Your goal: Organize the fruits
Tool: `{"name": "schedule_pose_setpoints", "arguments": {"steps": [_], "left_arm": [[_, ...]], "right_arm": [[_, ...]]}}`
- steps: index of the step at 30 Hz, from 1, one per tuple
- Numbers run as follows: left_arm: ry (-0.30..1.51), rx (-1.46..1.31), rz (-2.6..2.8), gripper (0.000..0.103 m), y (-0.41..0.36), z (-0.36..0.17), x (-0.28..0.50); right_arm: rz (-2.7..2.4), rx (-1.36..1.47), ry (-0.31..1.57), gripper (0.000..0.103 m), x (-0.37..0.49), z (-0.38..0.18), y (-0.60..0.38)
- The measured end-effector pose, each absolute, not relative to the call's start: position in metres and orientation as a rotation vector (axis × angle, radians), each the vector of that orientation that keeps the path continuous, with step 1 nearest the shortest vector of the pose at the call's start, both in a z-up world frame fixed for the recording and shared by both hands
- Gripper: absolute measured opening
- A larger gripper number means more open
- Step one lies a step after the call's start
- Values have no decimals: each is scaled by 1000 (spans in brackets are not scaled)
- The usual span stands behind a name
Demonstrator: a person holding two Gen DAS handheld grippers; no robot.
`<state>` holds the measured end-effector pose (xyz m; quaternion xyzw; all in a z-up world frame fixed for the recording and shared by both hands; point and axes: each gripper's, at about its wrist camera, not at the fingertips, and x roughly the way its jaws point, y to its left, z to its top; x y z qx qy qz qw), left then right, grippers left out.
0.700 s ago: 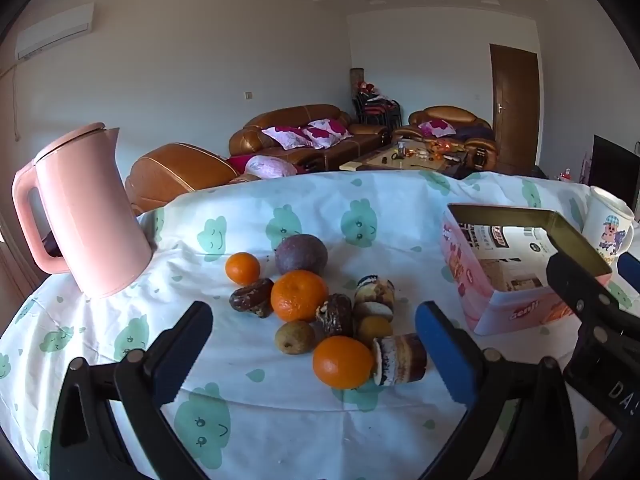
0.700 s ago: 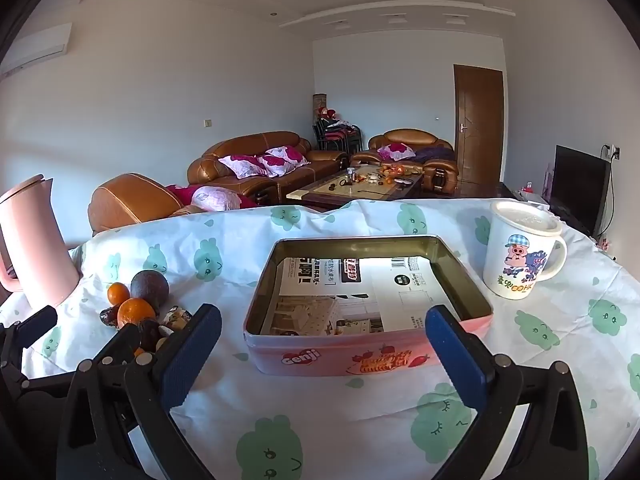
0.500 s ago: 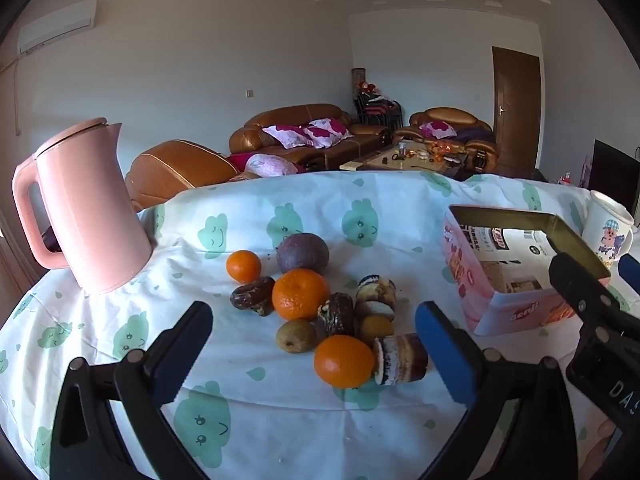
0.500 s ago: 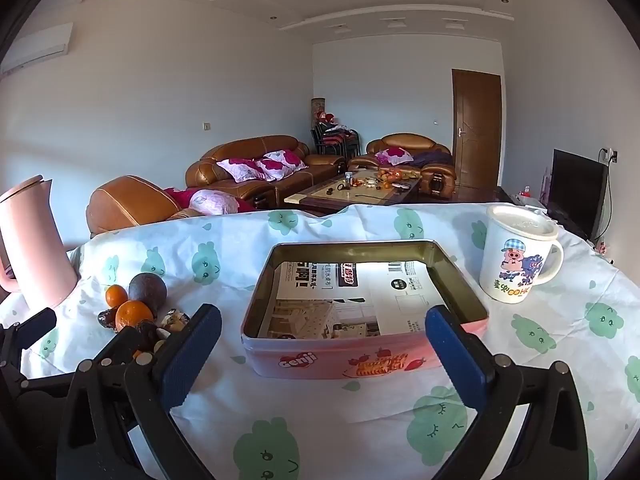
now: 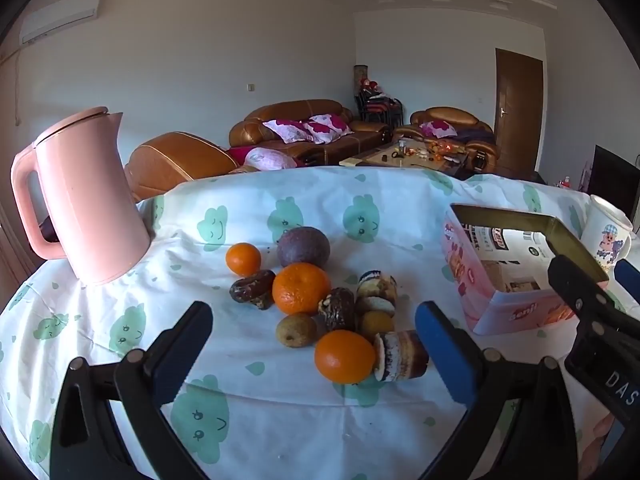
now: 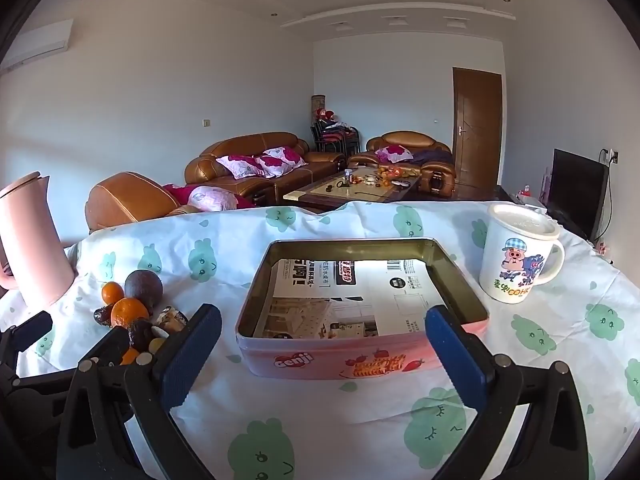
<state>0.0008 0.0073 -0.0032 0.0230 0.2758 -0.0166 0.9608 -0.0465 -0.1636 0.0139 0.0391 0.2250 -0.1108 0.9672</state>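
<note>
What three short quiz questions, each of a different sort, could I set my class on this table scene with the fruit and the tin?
1. True or false: the pink tin already holds an orange.
2. Multiple choice: the pink kettle stands A) inside the tin, B) beside the pile of fruit and cakes, away from the tin, C) on the mug.
3. Fill in: both the left gripper and the right gripper are ___ and hold nothing.

Key
1. False: only printed paper lies in it.
2. B
3. open
</note>
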Motion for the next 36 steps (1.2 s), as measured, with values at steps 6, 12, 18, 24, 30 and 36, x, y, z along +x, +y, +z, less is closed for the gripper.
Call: {"name": "schedule_pose_setpoints", "arguments": {"steps": [6, 12, 18, 24, 30, 36], "left_arm": [[559, 48, -34, 103, 6, -4, 0], [560, 50, -32, 103, 6, -4, -1], [561, 50, -33, 103, 6, -4, 0], [563, 49, -34, 103, 7, -5, -1], [566, 45, -31, 103, 9, -8, -1], [569, 42, -29, 103, 10, -8, 0]], "right_arm": [[-214, 73, 465, 102, -44, 12, -163], [-212, 75, 467, 102, -43, 11, -164], [-214, 75, 470, 102, -43, 11, -164], [-215, 74, 467, 102, -43, 11, -165], [-216, 75, 470, 102, -43, 11, -166], [-211, 75, 469, 102, -43, 11, -165]]}}
